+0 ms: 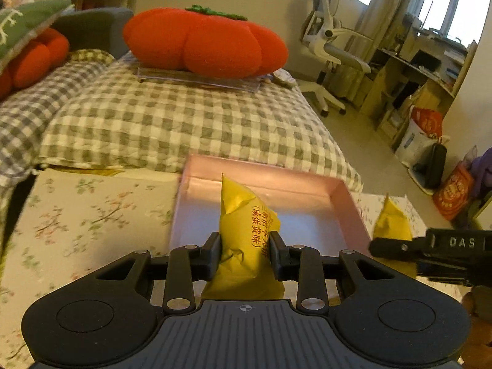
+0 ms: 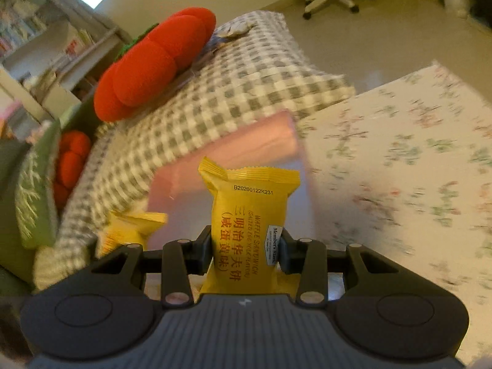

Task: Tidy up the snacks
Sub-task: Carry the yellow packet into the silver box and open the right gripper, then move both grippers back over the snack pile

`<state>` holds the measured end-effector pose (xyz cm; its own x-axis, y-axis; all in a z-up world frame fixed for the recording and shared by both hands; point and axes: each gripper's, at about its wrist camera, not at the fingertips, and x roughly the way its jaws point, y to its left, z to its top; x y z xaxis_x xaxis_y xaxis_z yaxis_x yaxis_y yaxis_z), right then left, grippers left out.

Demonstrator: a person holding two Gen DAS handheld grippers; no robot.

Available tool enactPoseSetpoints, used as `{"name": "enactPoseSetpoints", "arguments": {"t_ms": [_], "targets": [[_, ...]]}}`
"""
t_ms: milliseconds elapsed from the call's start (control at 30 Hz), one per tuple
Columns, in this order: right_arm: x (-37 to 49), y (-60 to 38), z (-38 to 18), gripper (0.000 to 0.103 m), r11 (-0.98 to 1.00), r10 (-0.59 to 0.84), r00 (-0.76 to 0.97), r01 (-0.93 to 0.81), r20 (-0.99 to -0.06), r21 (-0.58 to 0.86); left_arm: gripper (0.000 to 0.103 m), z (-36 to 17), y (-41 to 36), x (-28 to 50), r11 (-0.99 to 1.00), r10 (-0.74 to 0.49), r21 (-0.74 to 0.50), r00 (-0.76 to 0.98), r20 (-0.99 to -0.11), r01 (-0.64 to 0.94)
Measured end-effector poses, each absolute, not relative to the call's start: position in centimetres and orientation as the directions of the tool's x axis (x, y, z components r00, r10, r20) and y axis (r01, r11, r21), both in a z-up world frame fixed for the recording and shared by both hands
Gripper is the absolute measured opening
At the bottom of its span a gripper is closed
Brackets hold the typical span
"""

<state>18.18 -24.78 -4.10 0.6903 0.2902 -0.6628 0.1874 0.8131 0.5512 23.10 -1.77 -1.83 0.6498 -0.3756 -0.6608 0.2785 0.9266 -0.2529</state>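
Observation:
My left gripper (image 1: 245,246) is shut on a yellow waffle sandwich packet (image 1: 246,230) and holds it upright over the near edge of the pink box (image 1: 347,203). My right gripper (image 2: 246,246) is shut on a second yellow waffle sandwich packet (image 2: 249,221), also near the pink box (image 2: 246,144). In the left wrist view the right gripper (image 1: 430,252) shows at the right with its packet (image 1: 393,221) beside the box. In the right wrist view the left gripper's packet (image 2: 132,230) shows at the lower left.
The box sits on a floral-cloth surface (image 1: 77,215), (image 2: 399,153). Behind it is a checked bed (image 1: 184,123) with a large orange pumpkin cushion (image 1: 206,43). An office chair (image 1: 332,46), shelves and bags (image 1: 452,193) stand to the right.

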Motion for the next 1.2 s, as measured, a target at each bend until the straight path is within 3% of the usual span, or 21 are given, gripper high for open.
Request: {"name": "enactPoseSetpoints", "arguments": {"t_ms": [133, 433, 533, 600, 767, 1133, 1200], "targets": [[20.1, -24.5, -4.9, 0.037, 0.788, 0.315, 0.704, 0.180, -0.636, 0.589, 0.030, -3.2, -1.9, 25.1, 0.917, -0.398, -0.298, 0.642, -0.656, 0.264], [21.7, -25.0, -7.5, 0.038, 0.844, 0.202, 0.697, 0.232, -0.688, 0.483, 0.030, -6.2, -2.5, 27.0, 0.928, -0.366, -0.318, 0.614, -0.699, 0.192], [21.7, -24.9, -7.4, 0.043, 0.850, 0.200, 0.698, 0.225, -0.688, 0.476, 0.033, -6.2, -2.5, 27.0, 0.925, -0.371, -0.332, 0.617, -0.694, 0.183], [21.6, -24.9, -7.0, 0.055, 0.858, 0.183, 0.702, 0.228, -0.688, 0.461, 0.033, -5.7, -2.2, 26.8, 0.923, -0.375, -0.338, 0.623, -0.686, 0.184], [20.3, -25.6, -4.7, 0.061, 0.863, 0.138, 0.716, 0.252, -0.684, 0.438, 0.046, -3.5, -0.6, 25.3, 0.928, -0.357, -0.335, 0.655, -0.666, 0.165], [12.4, -22.8, -2.9, 0.073, 0.915, 0.143, 0.672, 0.190, -0.726, 0.357, 0.062, -2.5, 2.8, 16.8, 0.961, -0.256, -0.265, 0.631, -0.732, 0.083], [10.3, -22.7, -3.2, 0.080, 0.921, 0.142, 0.676, 0.178, -0.723, 0.347, 0.068, -3.0, 3.2, 14.5, 0.970, -0.221, -0.232, 0.633, -0.742, 0.067]]}}
